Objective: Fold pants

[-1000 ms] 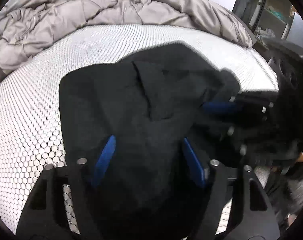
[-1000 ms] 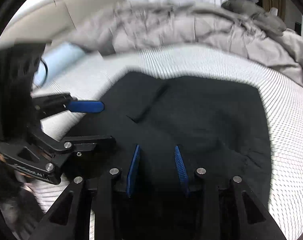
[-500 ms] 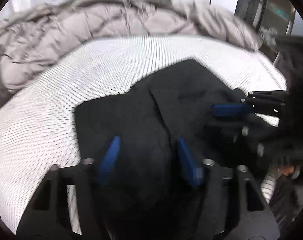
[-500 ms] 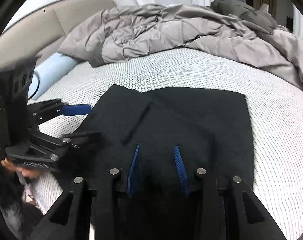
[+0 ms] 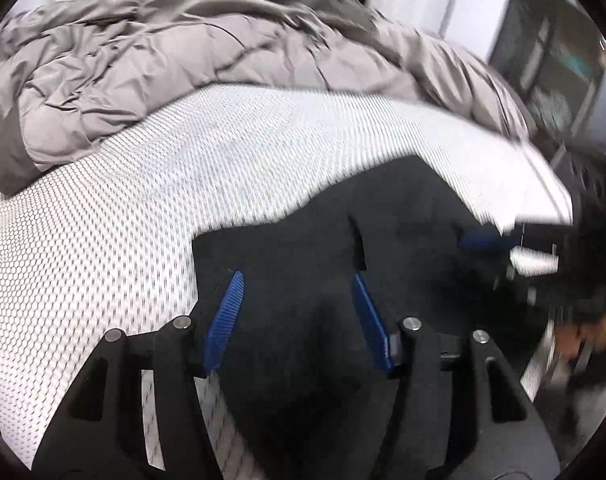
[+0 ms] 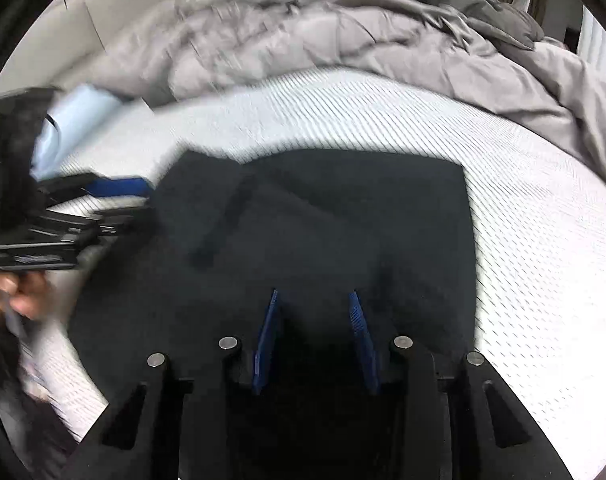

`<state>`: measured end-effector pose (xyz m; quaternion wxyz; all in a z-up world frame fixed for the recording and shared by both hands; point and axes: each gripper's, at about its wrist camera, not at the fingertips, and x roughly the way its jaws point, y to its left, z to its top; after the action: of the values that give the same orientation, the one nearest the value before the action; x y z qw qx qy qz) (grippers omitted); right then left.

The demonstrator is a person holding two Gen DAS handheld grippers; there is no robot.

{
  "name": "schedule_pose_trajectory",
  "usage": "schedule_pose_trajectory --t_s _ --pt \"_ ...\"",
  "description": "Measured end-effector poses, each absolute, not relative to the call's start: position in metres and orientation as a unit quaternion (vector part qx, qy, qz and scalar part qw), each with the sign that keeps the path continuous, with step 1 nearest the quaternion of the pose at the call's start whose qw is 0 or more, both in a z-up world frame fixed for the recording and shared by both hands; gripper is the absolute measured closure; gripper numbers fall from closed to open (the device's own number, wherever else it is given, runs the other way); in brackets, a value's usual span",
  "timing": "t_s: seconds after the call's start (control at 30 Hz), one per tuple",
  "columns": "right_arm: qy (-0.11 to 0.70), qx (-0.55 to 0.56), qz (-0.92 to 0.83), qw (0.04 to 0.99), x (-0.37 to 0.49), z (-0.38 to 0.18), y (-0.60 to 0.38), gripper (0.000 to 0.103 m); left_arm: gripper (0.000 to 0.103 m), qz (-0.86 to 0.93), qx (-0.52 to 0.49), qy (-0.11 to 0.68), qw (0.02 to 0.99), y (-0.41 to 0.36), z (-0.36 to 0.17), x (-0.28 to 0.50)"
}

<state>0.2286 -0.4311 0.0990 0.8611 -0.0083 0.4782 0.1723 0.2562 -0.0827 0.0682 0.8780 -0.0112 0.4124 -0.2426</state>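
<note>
The black pants lie folded into a flat, roughly square stack on the white honeycomb-patterned mattress. They also show in the left wrist view. My left gripper is open and empty, just above the near part of the pants. My right gripper is open and empty over the near edge of the stack. The left gripper also shows at the left of the right wrist view; a blue fingertip of the right gripper shows at the right of the left wrist view.
A crumpled grey duvet is piled along the far side of the bed, also in the right wrist view. A light blue pillow lies at the left. The bed's corner edge and dark furniture stand at the right.
Both grippers have pulled back from the pants toward the near side, and the pants have settled flat. The left gripper's jaws are open and free of the cloth.
</note>
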Motion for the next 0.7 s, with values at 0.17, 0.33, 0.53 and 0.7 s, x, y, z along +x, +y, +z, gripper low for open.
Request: schedule_pose_trajectory --t_s 0.17,0.33,0.53,0.7 --pt "0.499 0.018 0.156 0.852 0.269 0.075 -0.402 0.061 0.048 -0.207 -0.03 0.463 0.861 -0.092 0.032 0.29" --pt "0.519 -0.045 0.122 0.845 0.26 0.069 -0.424 0.062 0.035 -0.193 -0.017 0.468 0.862 -0.066 0.034 0.278" --pt "0.468 0.007 0.183 0.865 0.211 0.102 -0.488 0.06 0.044 -0.204 -0.083 0.45 0.866 -0.032 0.062 0.212" --pt "0.449 0.029 0.206 0.869 0.183 0.108 -0.482 0.06 0.044 -0.268 -0.001 0.441 0.857 -0.092 0.055 0.168"
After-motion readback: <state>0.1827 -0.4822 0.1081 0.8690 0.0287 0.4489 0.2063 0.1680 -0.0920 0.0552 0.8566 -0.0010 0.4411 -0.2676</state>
